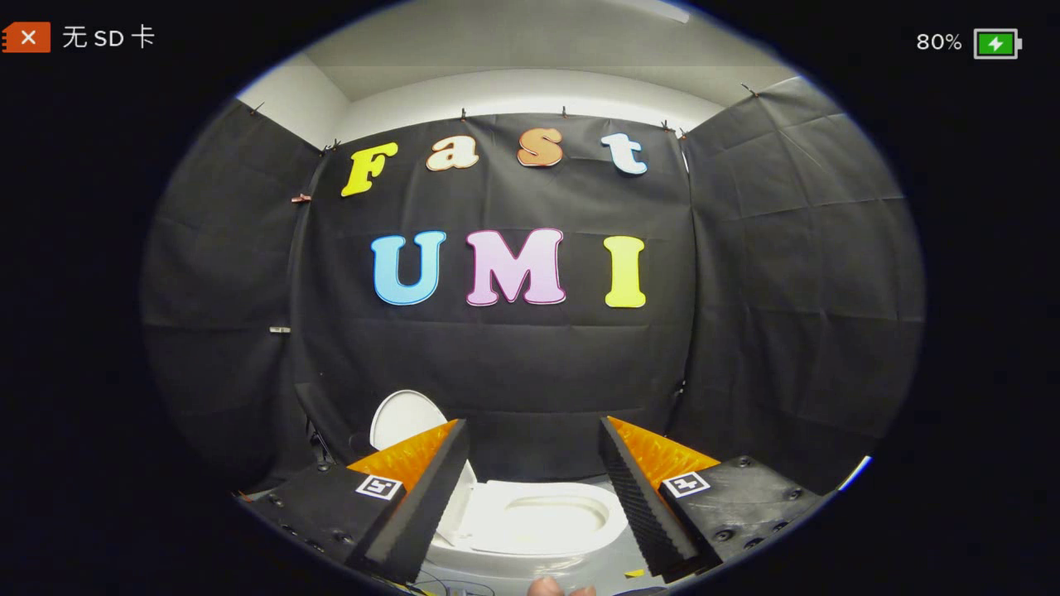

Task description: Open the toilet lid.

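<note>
Beyond tool (pixel 534 439), lid (pixel 403 418) upright.

1. The hand-held gripper (pixel 532 426), fingers spread wide, carries a square black-and-white coded marker on its left finger (pixel 379 487) and right finger (pixel 684 484).
2. Neither marker bears readable words or numbers.

White toilet lid (pixel 403 418) raised upright; seat (pixel 538 520) and bowl exposed between gripper fingers
</note>
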A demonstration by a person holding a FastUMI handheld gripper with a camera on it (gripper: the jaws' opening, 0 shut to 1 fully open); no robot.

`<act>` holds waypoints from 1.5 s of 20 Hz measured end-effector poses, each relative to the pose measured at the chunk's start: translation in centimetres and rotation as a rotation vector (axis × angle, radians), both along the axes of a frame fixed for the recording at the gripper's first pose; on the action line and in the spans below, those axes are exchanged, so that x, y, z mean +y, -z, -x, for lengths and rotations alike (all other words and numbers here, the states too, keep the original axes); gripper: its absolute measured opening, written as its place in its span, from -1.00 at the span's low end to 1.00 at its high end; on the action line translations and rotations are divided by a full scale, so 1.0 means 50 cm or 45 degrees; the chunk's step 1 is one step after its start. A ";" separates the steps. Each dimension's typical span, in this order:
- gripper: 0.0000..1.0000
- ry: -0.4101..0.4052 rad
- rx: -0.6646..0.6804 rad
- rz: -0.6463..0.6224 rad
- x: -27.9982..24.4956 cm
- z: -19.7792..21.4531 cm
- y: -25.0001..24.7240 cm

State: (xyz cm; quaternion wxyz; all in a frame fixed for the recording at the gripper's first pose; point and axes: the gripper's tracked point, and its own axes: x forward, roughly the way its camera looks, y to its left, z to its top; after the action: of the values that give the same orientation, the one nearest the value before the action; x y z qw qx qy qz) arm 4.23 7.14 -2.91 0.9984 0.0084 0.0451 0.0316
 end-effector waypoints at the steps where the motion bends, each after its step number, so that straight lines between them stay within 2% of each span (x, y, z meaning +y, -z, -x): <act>1: 0.96 -0.003 0.000 -0.015 -0.001 0.004 0.000; 30: 0.97 0.002 0.028 0.003 -0.003 0.017 0.015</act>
State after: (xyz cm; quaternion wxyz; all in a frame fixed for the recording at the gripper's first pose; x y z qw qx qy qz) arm 3.37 6.99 -3.67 0.9979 0.0077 0.0561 0.0306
